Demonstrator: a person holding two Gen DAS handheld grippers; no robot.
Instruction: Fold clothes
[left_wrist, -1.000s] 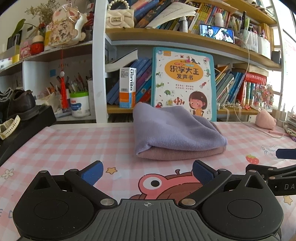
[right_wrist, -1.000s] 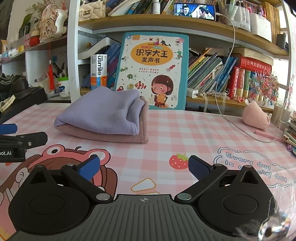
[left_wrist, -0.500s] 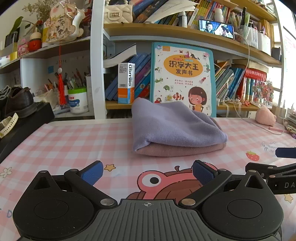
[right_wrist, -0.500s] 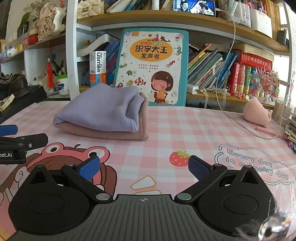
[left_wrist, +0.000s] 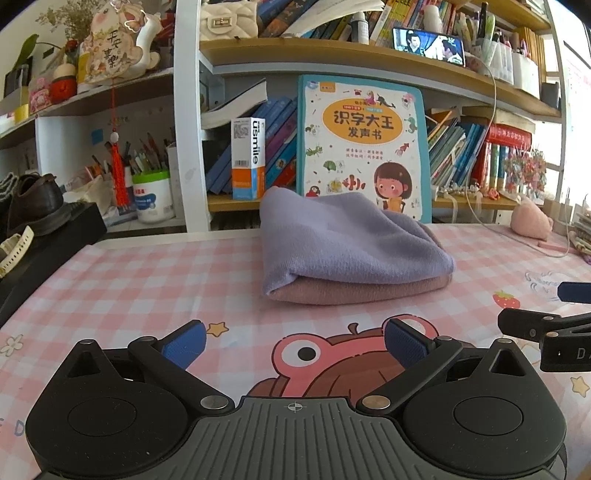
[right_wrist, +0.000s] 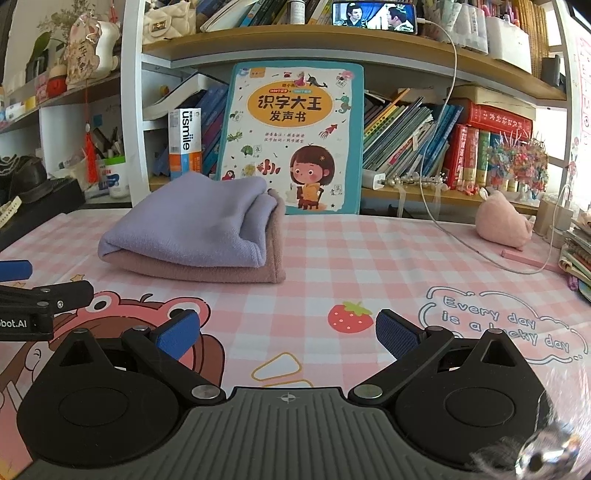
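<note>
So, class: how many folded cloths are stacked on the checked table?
2. The purple cloth lies on top; the pink cloth lies beneath it, touching the table. A third inside cannot be ruled out.

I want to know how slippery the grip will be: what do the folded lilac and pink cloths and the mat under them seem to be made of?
The folded lilac cloth and the pink cloth beneath it look like soft matte fleece or knit: fuzzy, with thick rounded folds. The pink checked table mat looks like smooth printed vinyl, faintly glossy, though that is uncertain.
</note>
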